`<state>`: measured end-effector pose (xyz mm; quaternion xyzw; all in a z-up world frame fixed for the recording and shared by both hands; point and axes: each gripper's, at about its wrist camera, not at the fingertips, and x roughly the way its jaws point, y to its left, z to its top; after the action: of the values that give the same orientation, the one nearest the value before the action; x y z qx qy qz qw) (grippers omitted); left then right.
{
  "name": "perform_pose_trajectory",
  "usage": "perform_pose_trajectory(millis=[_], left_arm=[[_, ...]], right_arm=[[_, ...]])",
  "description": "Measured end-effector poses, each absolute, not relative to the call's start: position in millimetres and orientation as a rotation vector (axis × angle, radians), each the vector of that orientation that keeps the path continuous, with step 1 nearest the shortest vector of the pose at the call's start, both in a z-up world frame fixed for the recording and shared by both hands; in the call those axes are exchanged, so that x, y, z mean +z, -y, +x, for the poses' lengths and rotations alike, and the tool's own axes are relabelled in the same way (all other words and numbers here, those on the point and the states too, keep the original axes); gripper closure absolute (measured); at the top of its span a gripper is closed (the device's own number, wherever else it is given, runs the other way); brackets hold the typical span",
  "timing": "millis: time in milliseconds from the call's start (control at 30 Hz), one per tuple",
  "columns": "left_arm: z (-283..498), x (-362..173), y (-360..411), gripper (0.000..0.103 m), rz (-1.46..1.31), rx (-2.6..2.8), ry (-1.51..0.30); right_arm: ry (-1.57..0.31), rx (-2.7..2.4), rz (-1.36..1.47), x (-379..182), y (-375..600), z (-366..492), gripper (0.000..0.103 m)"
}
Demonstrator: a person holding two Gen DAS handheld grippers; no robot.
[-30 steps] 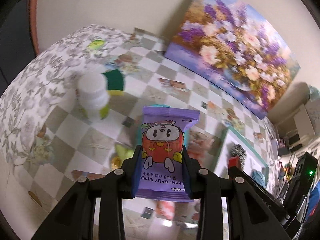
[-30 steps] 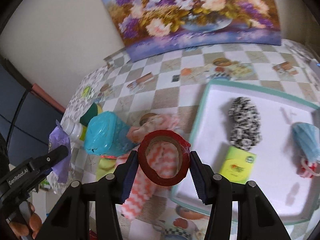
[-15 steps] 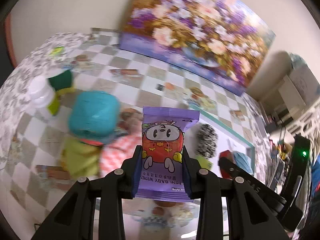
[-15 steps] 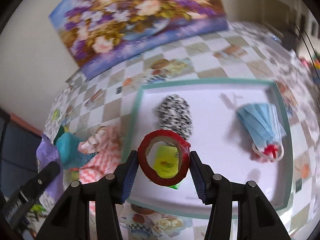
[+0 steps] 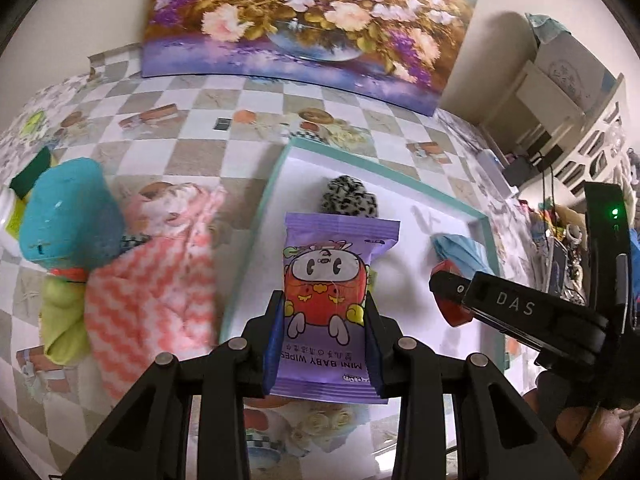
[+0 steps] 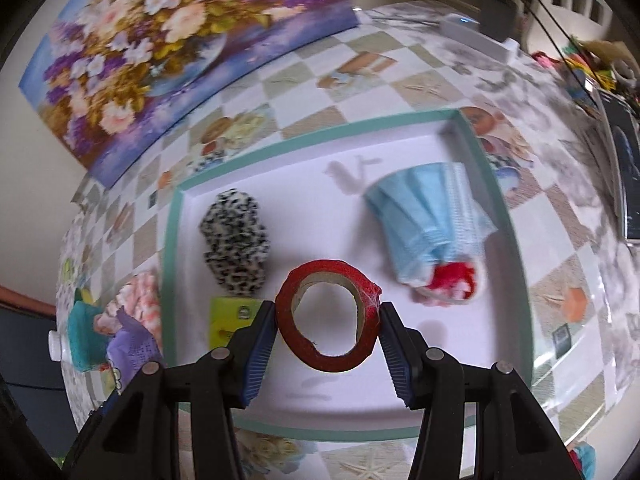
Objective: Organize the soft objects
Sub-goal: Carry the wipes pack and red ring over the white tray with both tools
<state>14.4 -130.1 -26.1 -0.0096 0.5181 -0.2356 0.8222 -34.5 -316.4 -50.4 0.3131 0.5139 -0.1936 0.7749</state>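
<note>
My left gripper (image 5: 322, 312) is shut on a purple pack of mini baby wipes (image 5: 335, 280) and holds it above the near left part of the white tray (image 5: 256, 232). My right gripper (image 6: 328, 320) is shut on a red tape roll (image 6: 329, 316), held over the middle of the tray (image 6: 172, 240); it also shows in the left wrist view (image 5: 448, 300). In the tray lie a black-and-white fuzzy scrunchie (image 6: 236, 240), a yellow-green packet (image 6: 230, 316) and a blue face mask (image 6: 432, 224) with a red-and-white item (image 6: 452, 280) at its end.
Left of the tray lie a pink-and-white zigzag cloth (image 5: 152, 280), a teal container (image 5: 68, 220), a lime-green cloth (image 5: 64, 320), a white bottle (image 5: 8, 220) and a green sponge (image 5: 30, 172). A flower painting (image 5: 304, 20) leans on the wall behind. Cluttered shelves (image 5: 560, 120) stand at the right.
Both grippers have swung right, from above the clutter on the table's left to above the tray. Each still holds its object.
</note>
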Motion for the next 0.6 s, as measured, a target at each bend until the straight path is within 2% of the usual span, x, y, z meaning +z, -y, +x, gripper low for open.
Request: perform_pose_trajectory(millis=[600], left_arm=[[-7.3,-50.0,197.9,0.066,0.163,-0.647,-1.093]], right_arm=[[-1.149,-0.561,0.663,-54.1,346.7,-65.2,0.049]])
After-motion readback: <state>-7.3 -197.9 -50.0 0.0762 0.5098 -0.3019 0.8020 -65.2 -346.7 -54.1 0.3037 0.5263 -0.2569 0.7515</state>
